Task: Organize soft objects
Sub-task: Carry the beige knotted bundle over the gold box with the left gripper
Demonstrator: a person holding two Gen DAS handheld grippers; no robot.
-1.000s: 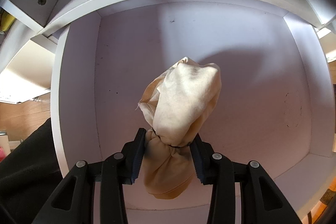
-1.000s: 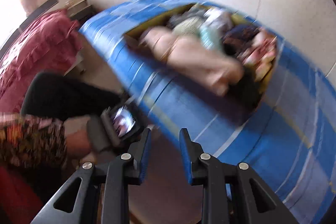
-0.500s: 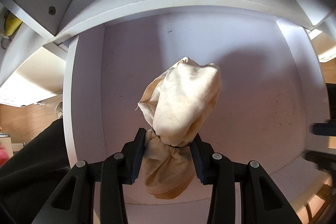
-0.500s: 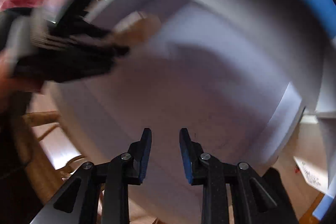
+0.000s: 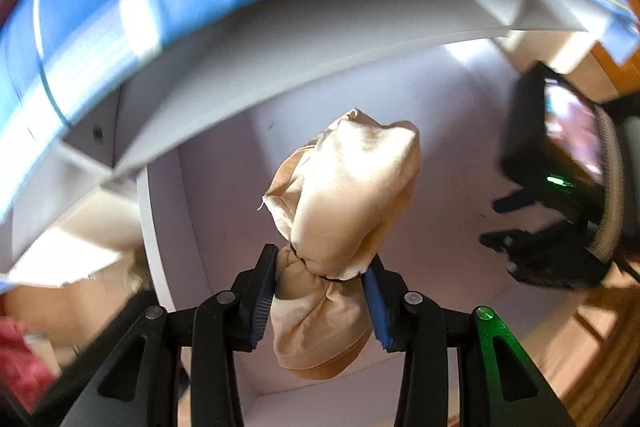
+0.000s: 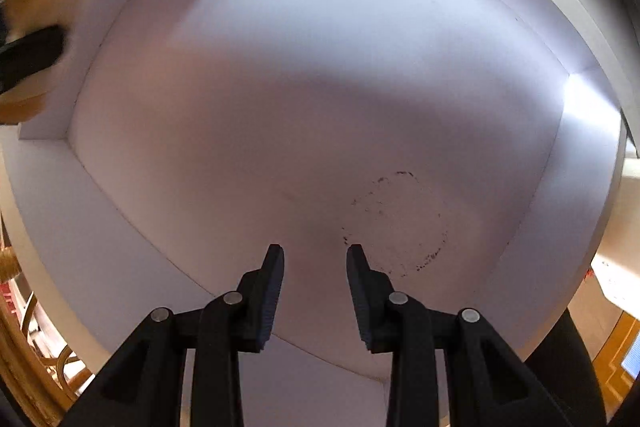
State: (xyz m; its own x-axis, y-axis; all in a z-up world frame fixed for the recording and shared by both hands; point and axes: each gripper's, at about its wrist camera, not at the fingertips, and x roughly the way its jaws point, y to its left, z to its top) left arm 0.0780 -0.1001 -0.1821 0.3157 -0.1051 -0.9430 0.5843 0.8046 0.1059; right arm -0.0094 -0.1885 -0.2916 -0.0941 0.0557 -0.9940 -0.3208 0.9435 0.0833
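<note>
Your right gripper [image 6: 315,259] has dropped into the bare white compartment [image 6: 320,75], jaws opening on nothing, while your left gripper [image 5: 320,267] stays clamped on the bunched cream cloth bundle [image 5: 344,203], lifted above that compartment, unplaced.

The right tool [image 6: 315,255] points down into a white compartment [image 6: 320,87], its jaws opening with nothing between them, beside a faint ring-shaped stain [image 6: 396,223].

Both views bulge with fisheye curve and darken at the corners. The left view smears toward its edges — the blue cloth [image 5: 100,7] streaks. In the right view a broad shadow crosses the white shelf [image 6: 320,67] — glare burns at its right corner.
</note>
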